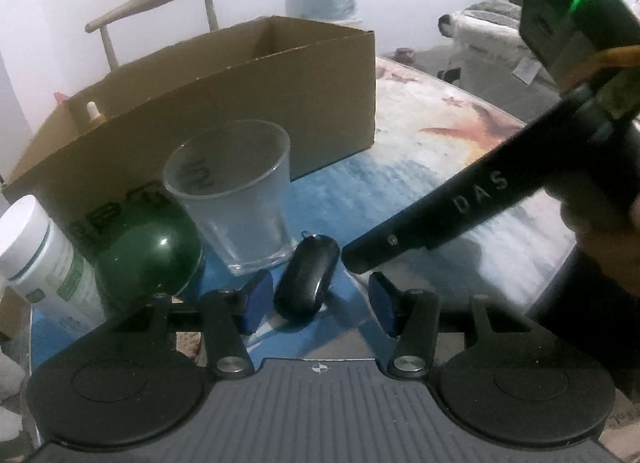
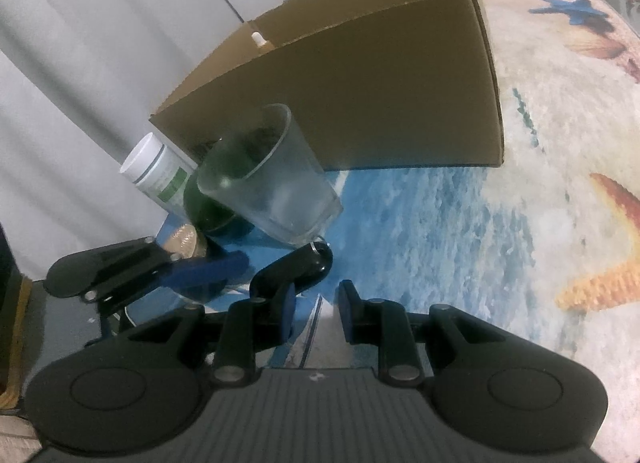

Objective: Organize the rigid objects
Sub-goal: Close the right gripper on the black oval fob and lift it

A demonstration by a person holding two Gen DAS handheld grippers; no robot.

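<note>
A black key fob (image 1: 308, 279) lies on the sea-print tablecloth between the blue pads of my left gripper (image 1: 320, 301). The jaws stand open around it, with a gap on each side. In the right wrist view the key fob (image 2: 304, 267) lies just ahead of the left finger of my right gripper (image 2: 316, 309), whose jaws stand narrowly apart with only tablecloth between them. A right gripper finger (image 1: 400, 235) reaches in from the right, its tip close to the fob. A clear glass (image 1: 236, 207) stands just behind the fob.
An open cardboard box (image 1: 280, 103) stands behind the glass, with a small white-capped bottle (image 1: 93, 109) inside. A dark green round object (image 1: 152, 251) and a white bottle with a green label (image 1: 44, 259) stand left of the glass. A chair (image 1: 160, 3) is behind the box.
</note>
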